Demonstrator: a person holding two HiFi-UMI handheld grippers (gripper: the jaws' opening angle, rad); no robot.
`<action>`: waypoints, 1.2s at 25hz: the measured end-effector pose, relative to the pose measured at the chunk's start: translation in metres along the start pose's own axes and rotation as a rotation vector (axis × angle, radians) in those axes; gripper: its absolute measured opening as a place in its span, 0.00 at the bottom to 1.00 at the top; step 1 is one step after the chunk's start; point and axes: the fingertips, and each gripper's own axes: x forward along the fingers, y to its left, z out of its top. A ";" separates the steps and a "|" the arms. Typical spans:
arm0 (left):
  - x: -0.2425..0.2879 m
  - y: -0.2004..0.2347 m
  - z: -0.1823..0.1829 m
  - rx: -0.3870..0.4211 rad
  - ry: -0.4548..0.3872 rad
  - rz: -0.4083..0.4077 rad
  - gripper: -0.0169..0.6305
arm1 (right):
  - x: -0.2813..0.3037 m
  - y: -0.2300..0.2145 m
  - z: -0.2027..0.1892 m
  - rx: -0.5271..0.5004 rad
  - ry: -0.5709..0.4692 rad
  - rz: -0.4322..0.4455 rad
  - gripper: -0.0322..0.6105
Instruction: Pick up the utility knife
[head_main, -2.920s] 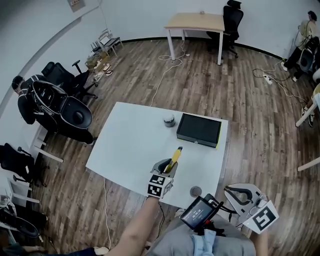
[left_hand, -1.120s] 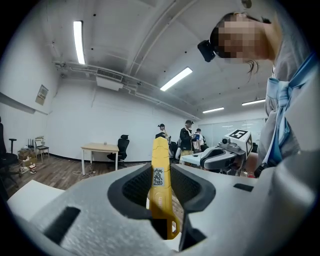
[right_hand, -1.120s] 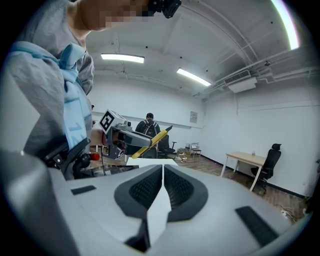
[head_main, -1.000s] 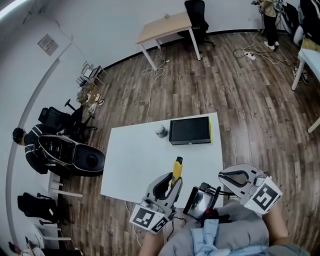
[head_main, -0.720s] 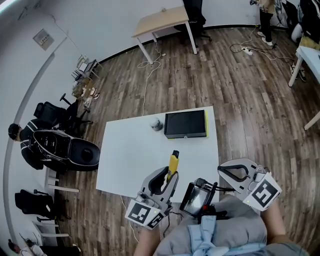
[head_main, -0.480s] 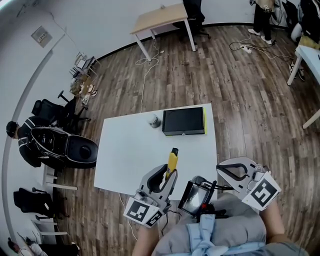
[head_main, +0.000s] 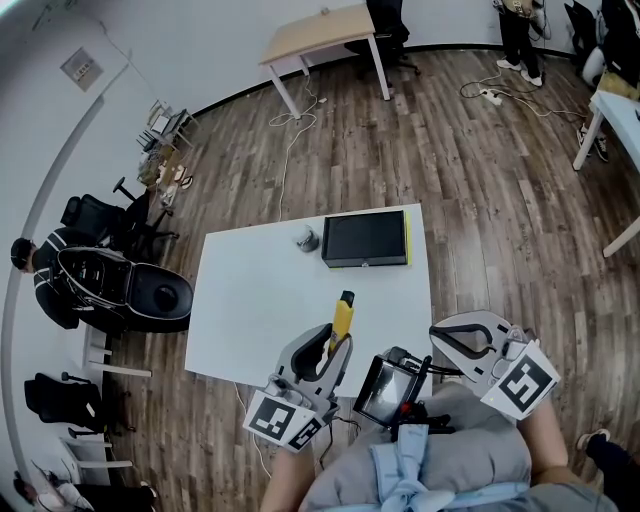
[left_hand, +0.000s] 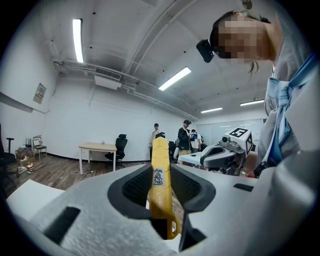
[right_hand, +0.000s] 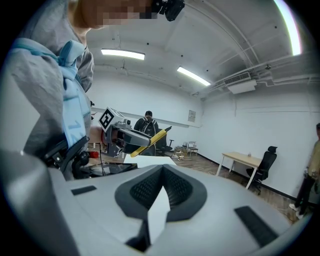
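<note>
The yellow utility knife sticks out forward from my left gripper, which is shut on its handle and held above the near edge of the white table. In the left gripper view the knife stands upright between the dark pads, pinched near its lower end. My right gripper hovers at the right by the person's lap, its jaws closed together with nothing between them. From the right gripper view the knife shows slanted in the left gripper.
A black flat box and a small grey round object lie at the table's far edge. A tablet-like device sits at the person's lap. Office chairs stand left of the table, a wooden desk far back.
Since the oldest frame the left gripper, still holding the knife, has drawn back from over the table towards the person. Over the last second both grippers have kept still.
</note>
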 end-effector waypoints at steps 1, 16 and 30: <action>0.000 0.000 0.000 0.000 0.001 -0.001 0.22 | 0.001 0.000 0.001 -0.005 0.002 0.000 0.09; 0.008 0.003 -0.002 0.005 0.006 -0.011 0.22 | 0.003 -0.005 -0.004 -0.011 0.013 -0.010 0.09; 0.005 0.002 -0.003 -0.001 0.010 -0.012 0.22 | 0.000 -0.002 -0.001 -0.008 0.012 -0.016 0.09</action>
